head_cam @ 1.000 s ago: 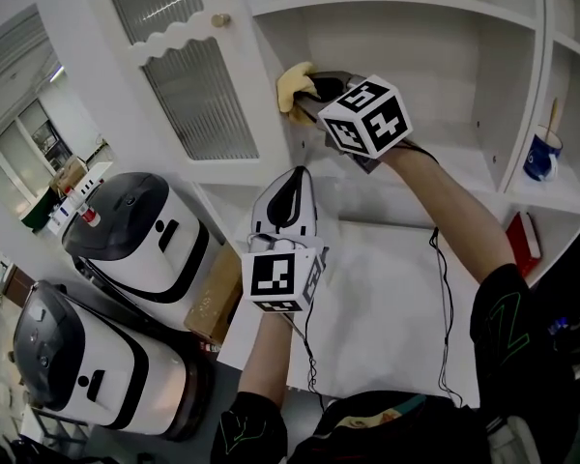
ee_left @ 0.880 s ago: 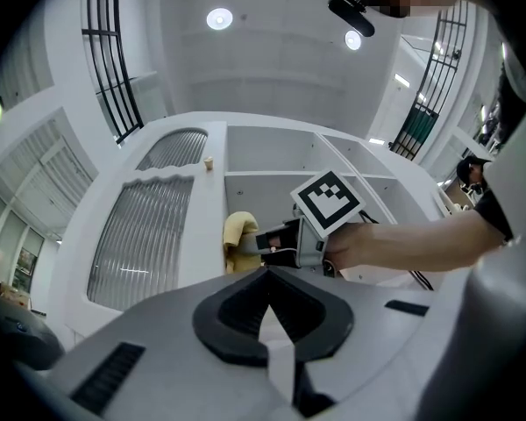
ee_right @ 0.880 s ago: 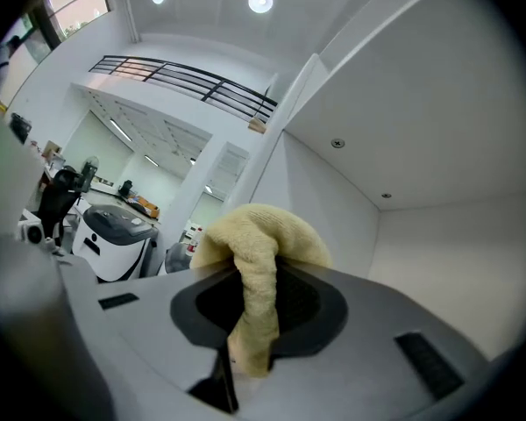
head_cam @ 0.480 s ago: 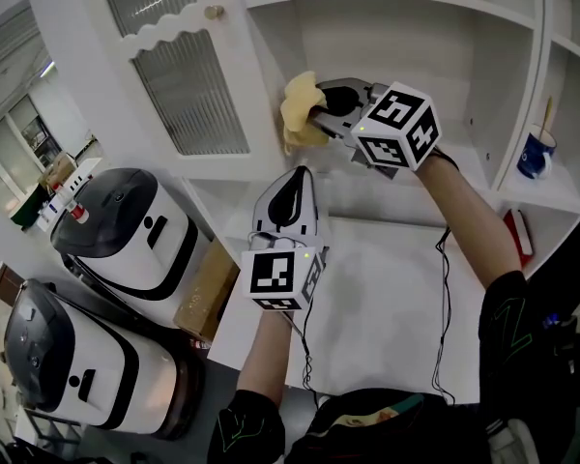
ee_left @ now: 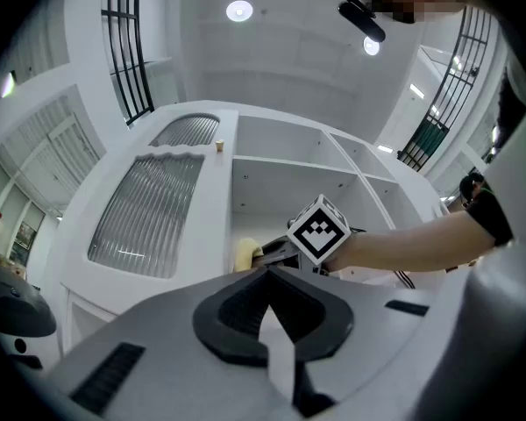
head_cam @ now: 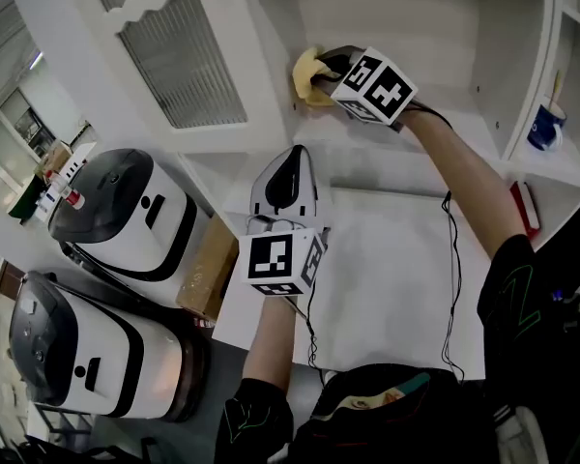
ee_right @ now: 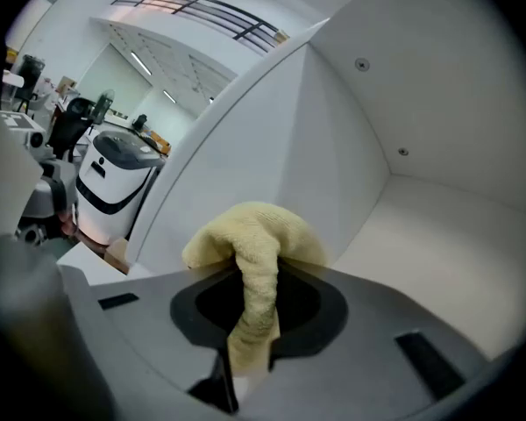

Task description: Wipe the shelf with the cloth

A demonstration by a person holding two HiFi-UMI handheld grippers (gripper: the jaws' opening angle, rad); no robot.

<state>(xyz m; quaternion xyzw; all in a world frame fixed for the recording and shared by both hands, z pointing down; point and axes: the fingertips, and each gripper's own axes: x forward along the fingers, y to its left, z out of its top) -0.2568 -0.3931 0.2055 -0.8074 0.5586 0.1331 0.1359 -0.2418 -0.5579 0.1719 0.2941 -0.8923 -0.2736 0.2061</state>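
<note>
My right gripper (head_cam: 321,70) is shut on a yellow cloth (head_cam: 308,69) inside the white shelf compartment (head_cam: 435,114). It holds the cloth against the compartment's left wall. In the right gripper view the cloth (ee_right: 256,242) bulges out past the jaws, with a strip pinched between them, near the corner where the wall meets the shelf floor (ee_right: 438,244). My left gripper (head_cam: 283,170) is shut with nothing in it, lower down over the white counter (head_cam: 387,288). From the left gripper (ee_left: 267,270) I see the right gripper's marker cube (ee_left: 318,229) and the cloth (ee_left: 245,253).
A cabinet door with ribbed glass (head_cam: 184,61) stands open left of the shelf. Two white-and-black machines (head_cam: 126,220) (head_cam: 77,346) and a cardboard box (head_cam: 208,278) are at the left. A blue mug (head_cam: 543,129) and a red item (head_cam: 524,211) sit in the right compartments.
The right gripper swung the cloth slightly down and out, then back up against the compartment's left wall. The left gripper has stayed where it was.
</note>
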